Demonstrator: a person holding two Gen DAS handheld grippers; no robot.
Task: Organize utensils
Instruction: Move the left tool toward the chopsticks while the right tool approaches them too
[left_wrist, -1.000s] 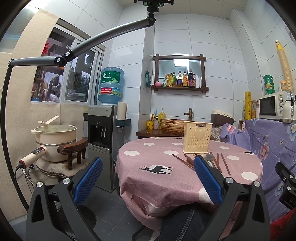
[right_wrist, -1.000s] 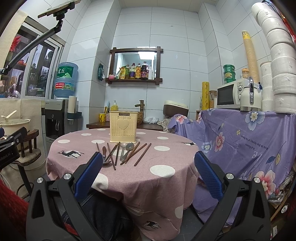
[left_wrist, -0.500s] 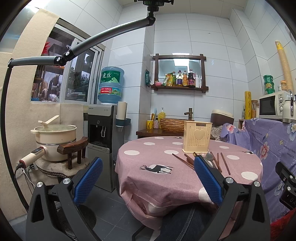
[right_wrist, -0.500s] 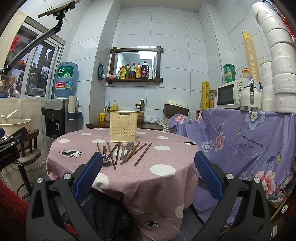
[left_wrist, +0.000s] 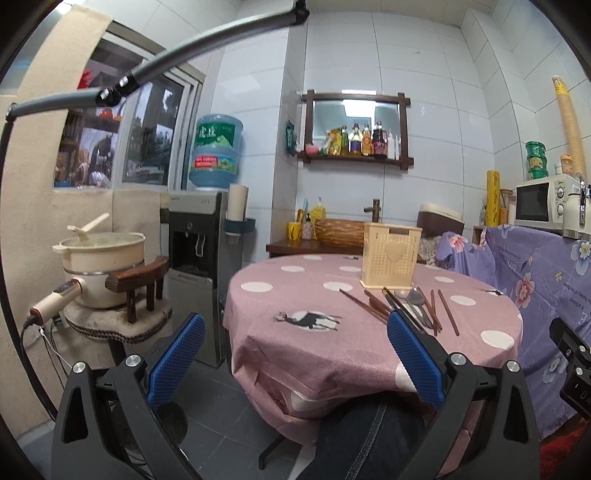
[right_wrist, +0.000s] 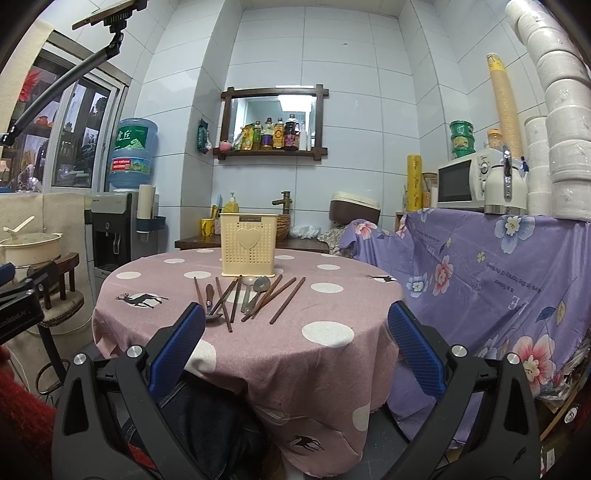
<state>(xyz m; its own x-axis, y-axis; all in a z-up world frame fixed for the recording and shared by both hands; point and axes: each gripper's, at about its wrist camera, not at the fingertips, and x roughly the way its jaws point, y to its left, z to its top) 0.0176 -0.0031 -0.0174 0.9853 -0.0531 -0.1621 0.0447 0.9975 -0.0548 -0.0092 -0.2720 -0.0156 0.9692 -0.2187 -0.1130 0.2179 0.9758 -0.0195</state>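
Note:
A cream perforated utensil holder (right_wrist: 248, 244) with a heart on its front stands upright on the round pink-clothed table (right_wrist: 332, 295); it also shows in the left wrist view (left_wrist: 391, 257). In front of it lie several brown chopsticks (right_wrist: 287, 300) and metal spoons (right_wrist: 255, 290), also seen in the left wrist view as chopsticks (left_wrist: 447, 312) and spoons (left_wrist: 415, 300). My left gripper (left_wrist: 295, 354) is open and empty, held short of the table's near left edge. My right gripper (right_wrist: 295, 350) is open and empty, held before the table's front edge.
A water dispenser (left_wrist: 195, 273) and a pot on a stool (left_wrist: 99, 266) stand left of the table. A purple floral-covered counter (right_wrist: 498, 277) with a microwave (right_wrist: 461, 181) is on the right. A person's jeans-clad leg (left_wrist: 365, 439) is under the table's edge.

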